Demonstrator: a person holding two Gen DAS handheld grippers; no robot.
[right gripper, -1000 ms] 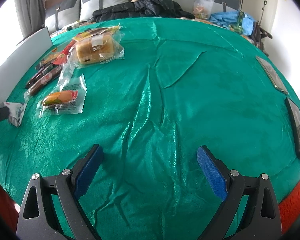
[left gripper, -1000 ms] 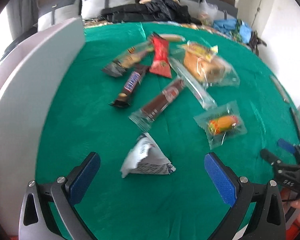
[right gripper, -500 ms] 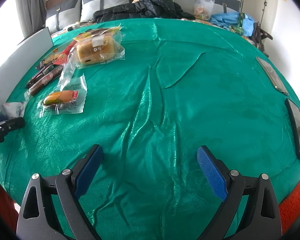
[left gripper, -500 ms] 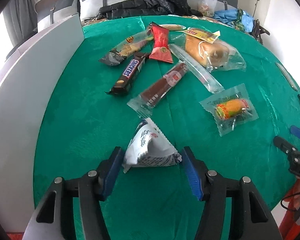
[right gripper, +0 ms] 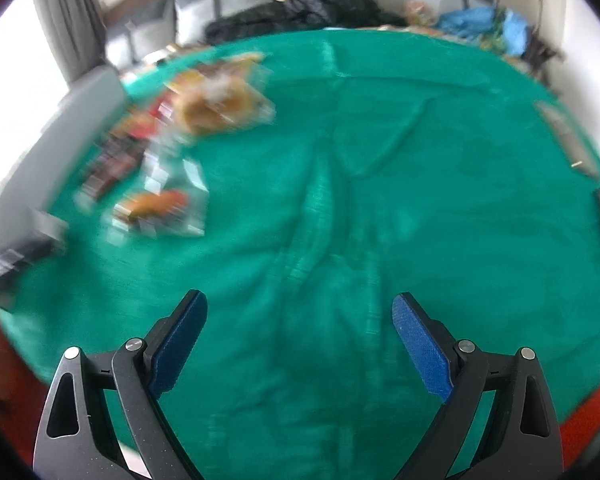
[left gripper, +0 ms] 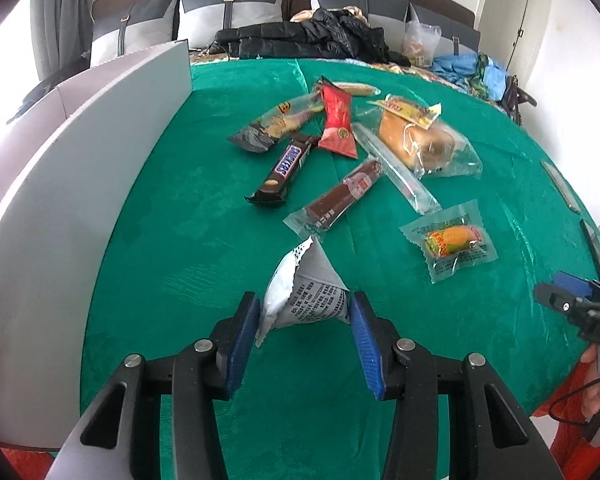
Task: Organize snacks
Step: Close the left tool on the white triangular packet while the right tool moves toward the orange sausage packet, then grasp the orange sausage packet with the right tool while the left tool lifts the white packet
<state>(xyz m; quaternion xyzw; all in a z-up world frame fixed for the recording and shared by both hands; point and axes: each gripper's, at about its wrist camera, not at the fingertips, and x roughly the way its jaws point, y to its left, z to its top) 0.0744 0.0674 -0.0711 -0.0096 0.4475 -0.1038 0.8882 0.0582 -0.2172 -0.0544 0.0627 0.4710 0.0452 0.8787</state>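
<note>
L wrist cam looks steeply down along its fingers, close over the green cloth (left gripper: 204,240), facing the snack pile (left gripper: 340,152) at 12 o'clock. R wrist cam, blurred, same tilt, over bare cloth; pile at its 10 o'clock. Both share pile, cloth, sofa (left gripper: 228,12) beyond.

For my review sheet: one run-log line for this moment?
left hand-held gripper: just closing onto white triangular packet | right hand-held gripper: open, empty
</note>
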